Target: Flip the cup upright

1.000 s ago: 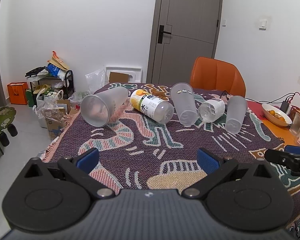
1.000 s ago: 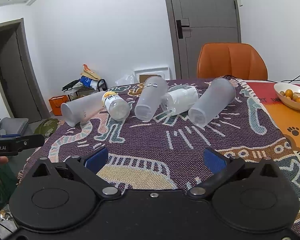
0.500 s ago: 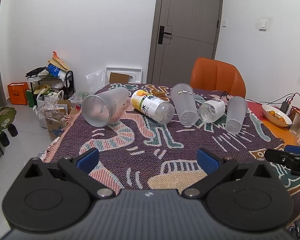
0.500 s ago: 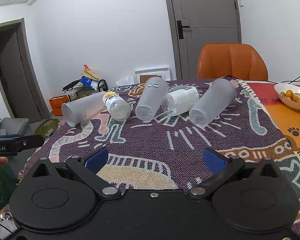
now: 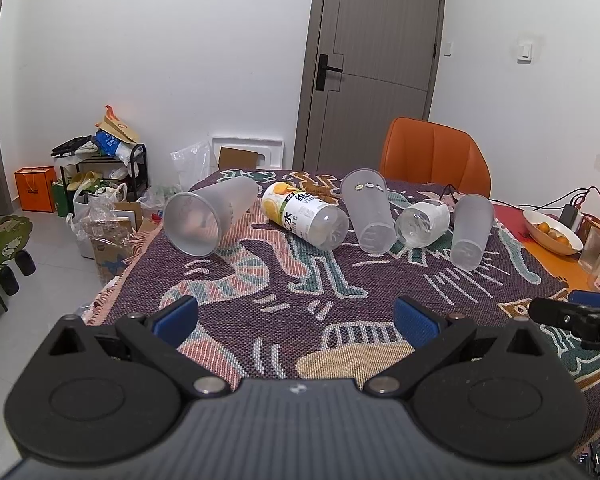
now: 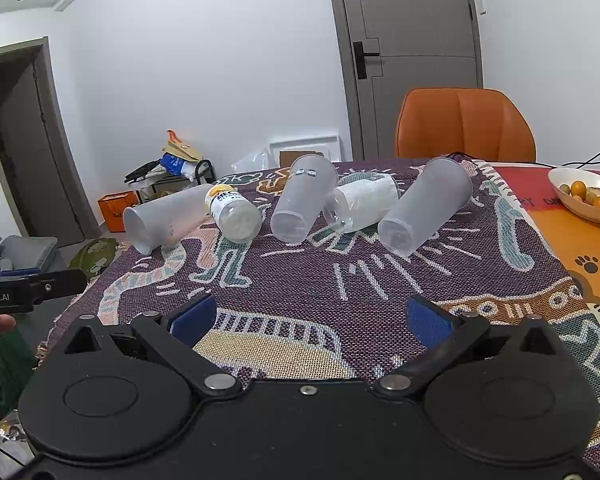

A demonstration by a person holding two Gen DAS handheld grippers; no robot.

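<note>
Both grippers hang over the near edge of the desk (image 5: 284,280), which is covered by a purple woven cloth (image 6: 340,280) with figure patterns. The left gripper (image 5: 296,316) has its blue-padded fingers (image 5: 177,317) spread wide with nothing between them, and the right gripper (image 6: 310,320) shows the same: fingers (image 6: 427,322) far apart and holding nothing. Across the far half of the cloth lies a row of five things on their sides. At the left end is a frosted cup (image 5: 210,216) with its mouth turned toward the left wrist camera; next to it lies a yellow-labelled bottle (image 5: 304,216), base forward. A second frosted cup (image 5: 368,210) lies beside the bottle with its base toward the camera, touching a clear white-wrapped bottle (image 5: 422,222) on its right. The third frosted cup (image 5: 471,232) lies at the right end, base forward and just beside that bottle. Beyond the cloth's right edge a white bowl of small oranges (image 6: 588,194) sits on an orange mat, and an orange chair (image 6: 464,124) stands behind the desk in front of a grey door (image 5: 368,64).
</note>
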